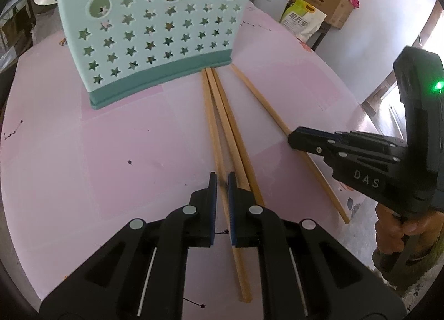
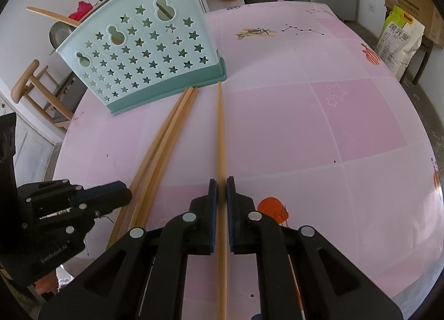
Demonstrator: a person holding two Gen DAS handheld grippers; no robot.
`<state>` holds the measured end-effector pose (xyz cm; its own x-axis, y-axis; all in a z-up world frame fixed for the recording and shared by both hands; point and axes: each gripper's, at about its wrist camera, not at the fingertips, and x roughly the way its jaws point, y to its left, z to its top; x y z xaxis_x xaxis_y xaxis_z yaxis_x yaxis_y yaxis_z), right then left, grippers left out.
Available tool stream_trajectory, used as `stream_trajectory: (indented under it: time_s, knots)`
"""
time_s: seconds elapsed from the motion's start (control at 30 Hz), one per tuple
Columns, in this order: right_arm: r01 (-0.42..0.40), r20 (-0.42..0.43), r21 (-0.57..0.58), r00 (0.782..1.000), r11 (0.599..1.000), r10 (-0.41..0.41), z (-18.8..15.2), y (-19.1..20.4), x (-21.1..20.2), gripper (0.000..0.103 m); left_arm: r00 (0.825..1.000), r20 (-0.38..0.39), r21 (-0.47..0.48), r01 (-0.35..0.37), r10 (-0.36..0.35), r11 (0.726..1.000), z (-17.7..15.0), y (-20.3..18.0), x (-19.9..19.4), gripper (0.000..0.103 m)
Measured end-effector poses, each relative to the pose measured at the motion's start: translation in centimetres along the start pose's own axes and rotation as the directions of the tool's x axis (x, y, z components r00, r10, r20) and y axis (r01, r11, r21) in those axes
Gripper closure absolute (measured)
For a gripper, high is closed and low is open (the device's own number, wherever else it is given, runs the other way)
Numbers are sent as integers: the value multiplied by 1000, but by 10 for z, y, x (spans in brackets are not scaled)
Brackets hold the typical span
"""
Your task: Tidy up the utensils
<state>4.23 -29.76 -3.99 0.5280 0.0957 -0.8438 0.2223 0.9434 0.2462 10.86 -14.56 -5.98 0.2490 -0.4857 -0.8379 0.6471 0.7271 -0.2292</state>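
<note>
Gripping one wooden chopstick each, both tongs are clamped tight: the left tongs [image 1: 222, 181] hold one from the bunched trio [image 1: 224, 136], the right tongs [image 2: 221, 186] the lone stick [image 2: 221, 136]. All four lie on the pink table [image 2: 333, 125], far tips touching the star-punched mint plastic utensil holder [image 2: 149, 50].

On the table [image 2: 347, 114] the utensil holder [image 2: 144, 56] is standing at the far side, three chopsticks [image 2: 163, 136] are lying together before it, and a single chopstick [image 2: 221, 131] is lying apart to their right, all reaching toward the holder's base.
</note>
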Motion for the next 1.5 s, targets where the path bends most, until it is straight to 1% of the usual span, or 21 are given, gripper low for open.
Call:
stream_trajectory:
  time_s: [0.1, 0.23, 0.43, 0.5, 0.57, 0.63, 0.73, 0.87, 1.03, 1.1, 1.17, 1.2, 1.27, 1.33, 1.4, 1.5]
  knots:
    - [1, 1, 0, 1000, 1000, -1, 0, 0, 0, 96, 1000, -4, 4, -12, 12, 1000, 1, 1, -2, 96]
    - [1, 1, 0, 1000, 1000, -1, 0, 0, 0, 96, 1000, -16, 26, -26, 27, 999, 4, -1, 1, 90]
    - [2, 2, 0, 1000, 1000, -2, 1, -2, 1, 96, 998, -8, 62, -63, 64, 996, 8, -8, 4, 90]
    - [2, 3, -1, 1000, 1000, -2, 1, -2, 1, 96, 998, -8, 59, -64, 64, 996, 9, -8, 3, 91]
    - [3, 4, -1, 1000, 1000, -3, 1, -2, 1, 96, 997, -7, 47, -73, 73, 996, 7, -7, 1, 97]
    - [3, 4, -3, 1000, 1000, -3, 2, -3, 2, 96, 998, -10, 26, -69, 70, 997, 5, -2, -1, 98]
    - [5, -1, -11, 1000, 1000, -5, 2, -2, 1, 96, 997, -21, 0, -69, 69, 998, -3, 8, -9, 98]
    - [-20, -27, -17, 999, 1000, 20, -1, -2, -1, 96, 997, -52, -26, -64, 63, 998, -19, 22, -22, 98]
    - [-42, -68, -34, 997, 999, 40, -6, -2, -4, 96, 992, -83, -39, -96, 92, 995, -42, 38, -41, 98]
    - [-51, -81, -36, 996, 998, 48, -6, -3, -4, 96, 989, -81, -36, -129, 126, 991, -46, 41, -46, 96]
    - [-65, -86, -29, 994, 997, 63, -4, -5, -3, 95, 988, -73, -47, -139, 136, 989, -47, 43, -48, 82]
    - [-62, -88, -31, 994, 998, 59, -2, -5, -2, 95, 988, -69, -55, -139, 135, 989, -46, 44, -49, 80]
    - [-56, -87, -31, 995, 998, 53, 2, -5, 0, 93, 989, -61, -65, -138, 134, 988, -43, 45, -49, 79]
    - [-52, -80, -33, 996, 998, 49, 6, -3, 2, 88, 990, -48, -65, -133, 131, 989, -39, 46, -49, 79]
    - [-40, -72, -40, 997, 998, 37, 10, -1, 5, 87, 990, -40, -55, -140, 138, 989, -30, 42, -43, 79]
    - [-41, -63, -38, 997, 998, 38, 14, 0, 8, 87, 988, -30, -42, -154, 153, 987, -18, 39, -36, 79]
